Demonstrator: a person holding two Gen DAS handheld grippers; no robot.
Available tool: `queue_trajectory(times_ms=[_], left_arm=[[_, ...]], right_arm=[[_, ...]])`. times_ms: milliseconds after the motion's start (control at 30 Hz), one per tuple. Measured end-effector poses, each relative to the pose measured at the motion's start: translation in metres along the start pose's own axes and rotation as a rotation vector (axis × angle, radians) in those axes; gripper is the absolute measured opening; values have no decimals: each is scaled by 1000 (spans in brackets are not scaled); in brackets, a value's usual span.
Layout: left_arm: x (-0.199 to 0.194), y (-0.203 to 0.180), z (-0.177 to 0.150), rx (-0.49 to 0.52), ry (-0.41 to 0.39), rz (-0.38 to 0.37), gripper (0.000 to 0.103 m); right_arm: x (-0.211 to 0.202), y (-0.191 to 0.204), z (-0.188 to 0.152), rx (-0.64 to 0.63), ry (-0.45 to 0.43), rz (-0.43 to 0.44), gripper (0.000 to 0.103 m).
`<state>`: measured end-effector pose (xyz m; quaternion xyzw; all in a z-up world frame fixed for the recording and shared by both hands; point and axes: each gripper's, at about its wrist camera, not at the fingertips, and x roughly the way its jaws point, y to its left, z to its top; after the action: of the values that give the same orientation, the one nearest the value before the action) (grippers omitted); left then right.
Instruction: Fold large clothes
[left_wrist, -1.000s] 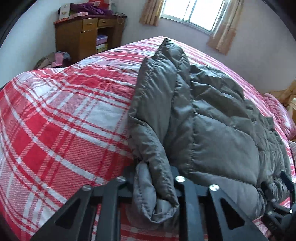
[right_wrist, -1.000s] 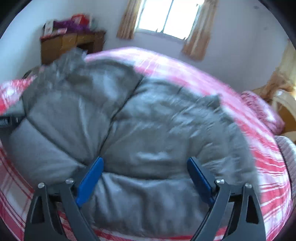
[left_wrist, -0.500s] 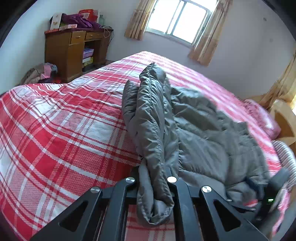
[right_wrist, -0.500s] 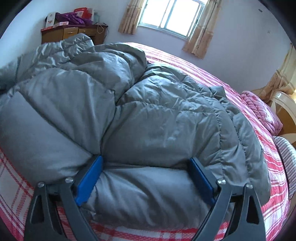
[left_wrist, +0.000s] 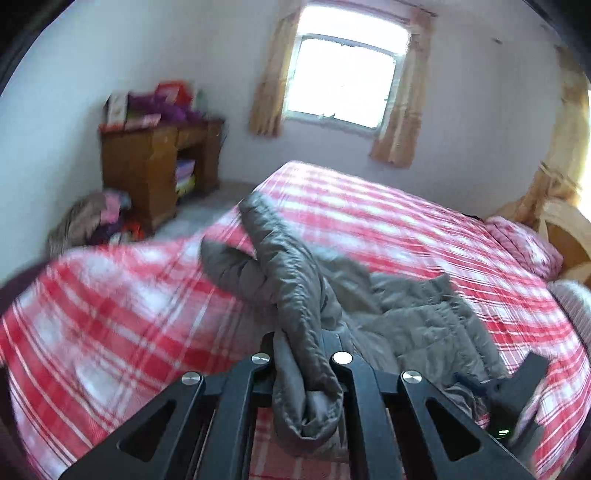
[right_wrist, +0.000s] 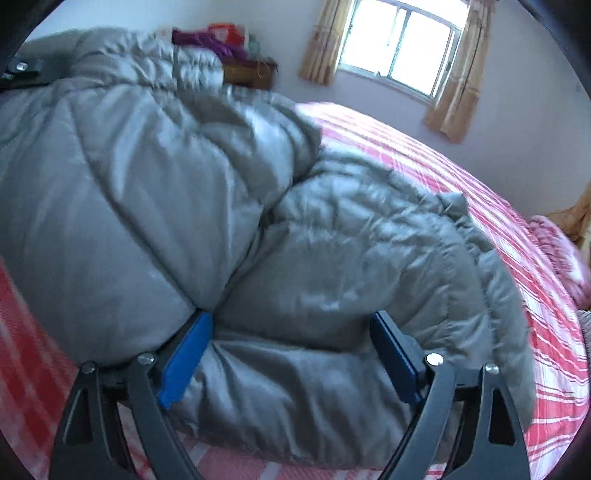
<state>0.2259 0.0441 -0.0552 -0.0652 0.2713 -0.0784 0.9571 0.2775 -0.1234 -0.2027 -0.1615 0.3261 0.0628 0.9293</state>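
Note:
A grey puffer jacket (left_wrist: 417, 325) lies on the red-and-white plaid bed (left_wrist: 369, 214). My left gripper (left_wrist: 301, 343) is shut on a bunched fold of the jacket's edge and holds it up off the bed, so a long ridge of fabric runs away from the fingers. My right gripper (right_wrist: 291, 321) stands wide open at the jacket's near hem, with the puffy jacket (right_wrist: 147, 184) bulging between its blue pads (right_wrist: 184, 354). The right gripper (left_wrist: 517, 387) shows at the lower right of the left wrist view. The left gripper (right_wrist: 18, 70) is at the top left of the right wrist view.
A wooden desk (left_wrist: 155, 162) with stacked items stands against the far left wall. Beside it a pile of clothes (left_wrist: 96, 221) lies on the floor. A pink pillow (left_wrist: 528, 243) is at the bed's right end. A curtained window (left_wrist: 343, 77) is behind the bed.
My left gripper has risen and pulled the held fold up, so the jacket's left side stands higher. The right gripper has shifted sideways along the hem, its jaws still wide.

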Motion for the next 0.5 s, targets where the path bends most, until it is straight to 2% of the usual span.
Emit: queue_trajectory(times_ms=[100,200,267,333,367,500], left_arm=[[-7,-54,11,113,-39,-35,4],[-4,-116,13,238,-62,-73,4],[8,-163,9,320,-60,-110,4],[27,-216,-4,432,-55,-112,4],[37,-228,-9,465,-48,-112,4],[88,-297,-56,650,-3,-87,4]], right_arm=[[-39,-36,-4,34,-78,-44,103],[-69,-95,-19,148,-115,-121,103],[-81,-143,-36,260,-100,-192,103],[-84,-185,-57,341,-63,-278,103],[-84,-200,-68,372,-45,-304,103],[-81,-251,-118,490,25,-349,103]])
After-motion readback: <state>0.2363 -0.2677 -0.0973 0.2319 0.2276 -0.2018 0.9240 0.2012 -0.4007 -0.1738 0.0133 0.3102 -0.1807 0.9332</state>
